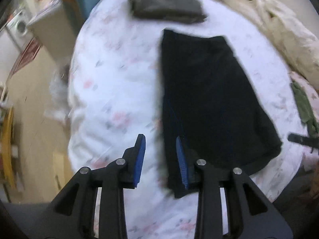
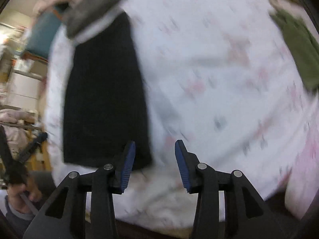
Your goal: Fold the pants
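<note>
Black pants (image 1: 209,99) lie folded lengthwise on the white floral bedsheet (image 1: 115,91). My left gripper (image 1: 160,141) is open and empty, hovering above the pants' near left edge. In the right wrist view the pants (image 2: 105,99) lie left of centre on the sheet (image 2: 219,79). My right gripper (image 2: 155,146) is open and empty, above the sheet just right of the pants' near corner. Both views are blurred by motion.
A folded dark grey garment (image 1: 167,6) lies beyond the pants. A cream blanket (image 1: 279,29) is heaped at the far right. An olive green garment (image 2: 297,47) lies at the right. The bed's left edge drops to the floor (image 1: 35,103), with furniture beyond.
</note>
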Motion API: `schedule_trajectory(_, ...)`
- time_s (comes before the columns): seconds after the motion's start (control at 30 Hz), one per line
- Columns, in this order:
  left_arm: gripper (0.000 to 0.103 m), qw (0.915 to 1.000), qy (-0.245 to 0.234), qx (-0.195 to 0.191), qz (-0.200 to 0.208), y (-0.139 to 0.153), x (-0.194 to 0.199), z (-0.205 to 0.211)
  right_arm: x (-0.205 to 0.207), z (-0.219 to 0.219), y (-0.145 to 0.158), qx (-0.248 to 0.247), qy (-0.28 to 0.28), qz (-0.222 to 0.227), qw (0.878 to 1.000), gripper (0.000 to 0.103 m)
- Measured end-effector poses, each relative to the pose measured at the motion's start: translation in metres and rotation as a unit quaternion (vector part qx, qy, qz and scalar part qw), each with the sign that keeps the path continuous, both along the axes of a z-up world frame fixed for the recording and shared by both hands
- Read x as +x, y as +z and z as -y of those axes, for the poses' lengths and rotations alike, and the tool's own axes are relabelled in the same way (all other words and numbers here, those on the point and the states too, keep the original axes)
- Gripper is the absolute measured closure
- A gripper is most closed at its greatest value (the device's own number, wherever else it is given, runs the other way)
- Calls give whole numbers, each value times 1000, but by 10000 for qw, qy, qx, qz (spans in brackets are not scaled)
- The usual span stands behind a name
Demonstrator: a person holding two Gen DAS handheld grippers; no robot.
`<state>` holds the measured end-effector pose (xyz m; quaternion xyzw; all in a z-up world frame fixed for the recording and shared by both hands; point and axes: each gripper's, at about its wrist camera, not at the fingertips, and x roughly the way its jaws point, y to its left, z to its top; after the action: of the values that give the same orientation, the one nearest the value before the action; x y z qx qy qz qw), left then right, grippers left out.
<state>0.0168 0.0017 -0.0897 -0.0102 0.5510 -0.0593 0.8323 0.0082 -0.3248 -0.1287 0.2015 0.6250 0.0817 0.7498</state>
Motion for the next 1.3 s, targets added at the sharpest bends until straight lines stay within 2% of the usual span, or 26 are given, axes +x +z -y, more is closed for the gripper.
schedule_trajectory(0.1,75,9994,-321,-82,-140,-12,8,14,12,-15,6,-34,190,427,9989,64)
schedule_trajectory(0.23,75,9932,-718,207,-896,-54,8,32,24,-33,-6,140,326,235,9991,64)
schedule_trajectory(0.3,75,9885,-808,414,-1209,-73,2,34,20,-41,-22,-114,593,-41,9982,64)
schedule_trajectory(0.33,72,9852,-897,613,-1329,-81,-1,35,15,-42,-38,-147,715,-360,9967,64)
schedule_trajectory(0.37,72,9815,-1062,879,-1330,-86,-5,35,9,-44,-50,-161,763,-617,9950,64)
schedule_trajectory(0.43,71,9801,-1058,1114,-1260,-83,-8,32,-2,-45,-66,9,934,-1027,9903,65)
schedule_trajectory(0.5,71,9843,-803,946,-1252,-75,-10,21,-9,-43,-60,-41,1006,-996,9899,65)
schedule_trajectory(0.57,72,9901,-599,627,-1101,-60,-14,14,-13,-37,-43,53,941,-704,9931,65)
schedule_trajectory(0.63,72,9942,-650,244,-820,-47,-17,16,-10,-30,-21,211,823,-219,9961,65)
schedule_trajectory(0.7,72,9958,-787,105,-459,-38,-17,28,-3,-29,-5,306,761,240,9963,65)
schedule_trajectory(0.77,72,9950,-897,52,-443,-42,-14,38,10,-36,-5,267,830,360,9955,65)
schedule_trajectory(0.83,72,9932,-956,55,-661,-59,-8,46,18,-48,-16,36,967,294,9949,65)
schedule_trajectory(0.9,72,9889,-959,228,-1110,-80,2,53,23,-58,-37,-331,1116,28,9932,65)
schedule_trajectory(0.93,72,9877,-996,284,-1169,-88,-1,53,23,-61,-51,-471,1210,-199,9913,65)
schedule_trajectory(0.97,72,9876,-1112,378,-1037,-87,-6,55,19,-65,-59,-532,1287,-322,9897,65)
schedule_trajectory(1.0,72,9857,-1219,550,-1028,-86,-10,58,14,-64,-60,-552,1348,-296,9889,65)
schedule_trajectory(1.07,70,9836,-1270,642,-1112,-83,-17,58,3,-63,-57,-580,1462,-379,9868,65)
schedule_trajectory(1.2,69,9858,-990,305,-1325,-76,-18,43,-12,-49,-62,-162,1264,-895,9878,65)
schedule_trajectory(1.27,67,9883,-793,11,-1306,-60,-11,34,-13,-49,-47,-98,1193,-796,9896,64)
schedule_trajectory(1.3,60,9892,-744,-50,-1264,-54,-7,30,-10,-44,-35,55,1113,-633,9918,63)
